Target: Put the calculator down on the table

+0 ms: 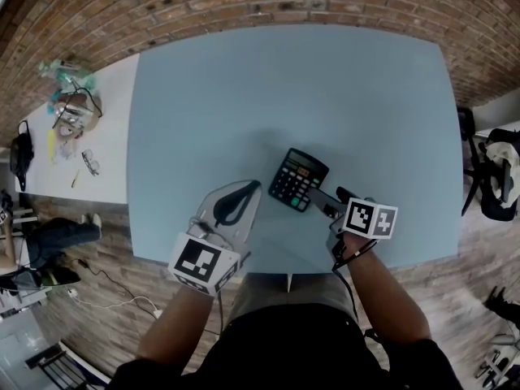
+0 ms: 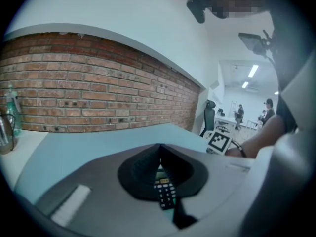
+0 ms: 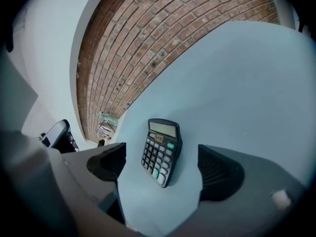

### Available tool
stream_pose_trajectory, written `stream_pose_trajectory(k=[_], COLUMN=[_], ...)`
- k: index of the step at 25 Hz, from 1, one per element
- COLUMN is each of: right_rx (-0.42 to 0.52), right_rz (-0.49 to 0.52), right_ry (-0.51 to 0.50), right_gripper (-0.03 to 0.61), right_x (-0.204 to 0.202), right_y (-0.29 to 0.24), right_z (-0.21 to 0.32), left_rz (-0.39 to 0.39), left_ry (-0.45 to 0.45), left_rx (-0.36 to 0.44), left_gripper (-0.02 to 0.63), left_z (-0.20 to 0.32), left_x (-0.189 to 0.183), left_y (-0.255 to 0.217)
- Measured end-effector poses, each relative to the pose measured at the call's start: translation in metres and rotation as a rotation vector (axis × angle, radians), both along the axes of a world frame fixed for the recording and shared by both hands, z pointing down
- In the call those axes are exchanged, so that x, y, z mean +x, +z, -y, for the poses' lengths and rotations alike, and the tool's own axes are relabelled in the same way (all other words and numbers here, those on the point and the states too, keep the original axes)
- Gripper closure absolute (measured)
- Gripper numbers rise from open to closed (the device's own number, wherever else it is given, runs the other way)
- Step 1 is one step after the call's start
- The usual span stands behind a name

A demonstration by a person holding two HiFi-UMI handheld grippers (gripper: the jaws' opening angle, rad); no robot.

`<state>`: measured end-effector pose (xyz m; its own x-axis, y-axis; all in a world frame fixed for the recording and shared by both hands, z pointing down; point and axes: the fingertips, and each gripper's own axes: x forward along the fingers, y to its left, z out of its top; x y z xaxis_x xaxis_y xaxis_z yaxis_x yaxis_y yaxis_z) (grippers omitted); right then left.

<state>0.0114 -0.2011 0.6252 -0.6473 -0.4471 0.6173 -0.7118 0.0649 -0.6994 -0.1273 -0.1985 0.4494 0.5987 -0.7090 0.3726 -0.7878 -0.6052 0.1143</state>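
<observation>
Your left gripper (image 1: 238, 200) is over the near edge of the blue table (image 1: 325, 88), its jaws pressed together on nothing; through the thin slit between them you glimpse the calculator (image 1: 298, 178). The calculator lies flat on the table, keys up, just right of that gripper. Your right gripper (image 1: 329, 204) points at it from the near right, jaws spread wide, with the calculator between the pads (image 3: 217, 174) and touching neither
</observation>
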Motion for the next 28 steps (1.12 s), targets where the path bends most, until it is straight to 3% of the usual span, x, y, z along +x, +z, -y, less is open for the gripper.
stream_pose_trajectory(k=[6, 12, 17, 21, 28], right_rx=[0.091, 0.206, 0.314, 0.388, 0.474], right_rz=[0.002, -0.029, -0.071, -0.101, -0.154], right_ry=[0.045, 0.017, 0.004, -0.018, -0.024], right_gripper=[0.13, 0.132, 0.133, 0.161, 0.203], right_x=[0.014, 0.021, 0.025, 0.027, 0.026], right_y=[-0.026, -0.065, -0.099, -0.117, -0.14], right_z=[0.008, 0.017, 0.022, 0.026, 0.03], left_rz=[-0.009, 0.062, 0.035, 0.061, 0.038], left_ry=[0.008, 0.063, 0.044, 0.071, 0.036], left_rx=[-0.014, 0.074, 0.096, 0.121, 0.133], left_gripper=[0.611, 0.611, 0.611, 0.611, 0.611], left_z=[0.001, 0.008, 0.012, 0.011, 0.012], left_x=[0.002, 0.008, 0.005, 0.004, -0.009], left_y=[-0.001, -0.024, -0.037, -0.042, -0.051])
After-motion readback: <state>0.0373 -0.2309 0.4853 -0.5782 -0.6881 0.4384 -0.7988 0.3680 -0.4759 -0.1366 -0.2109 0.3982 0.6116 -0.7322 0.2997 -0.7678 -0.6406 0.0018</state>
